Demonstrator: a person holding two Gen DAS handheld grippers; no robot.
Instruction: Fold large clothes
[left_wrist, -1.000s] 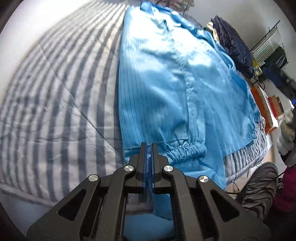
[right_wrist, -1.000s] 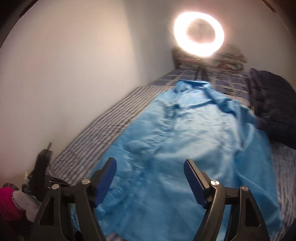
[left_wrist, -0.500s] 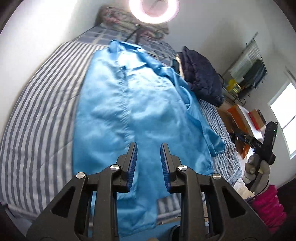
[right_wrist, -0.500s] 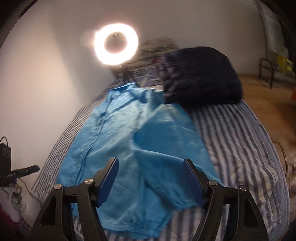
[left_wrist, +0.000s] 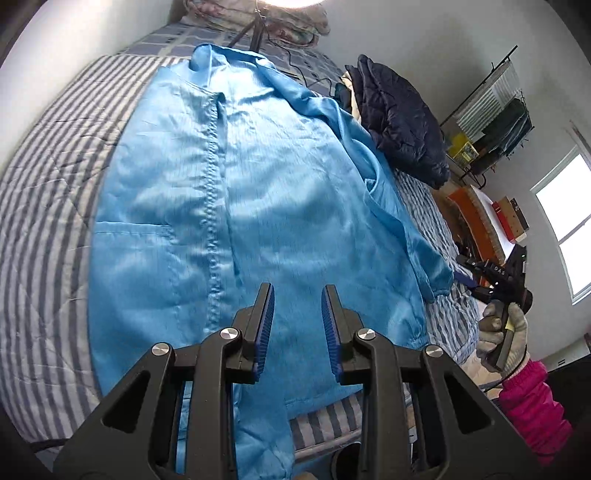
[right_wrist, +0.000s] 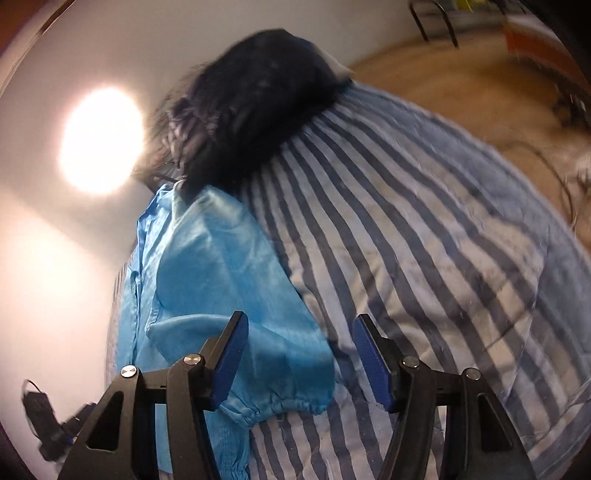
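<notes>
Lying on one striped bed: one blue jacket and one dark quilted coat. Two grippers are hovering.

glossy blue cloth jacket

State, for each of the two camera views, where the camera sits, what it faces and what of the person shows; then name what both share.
Left wrist: sits on the left gripper, facing along the light blue zip-front jacket; a gloved hand shows.
Right wrist: sits on the right gripper, facing the jacket's elastic-cuffed sleeve on the striped bedcover; no body part shows.
Shared: jacket, bedcover, dark navy quilted coat.
</notes>
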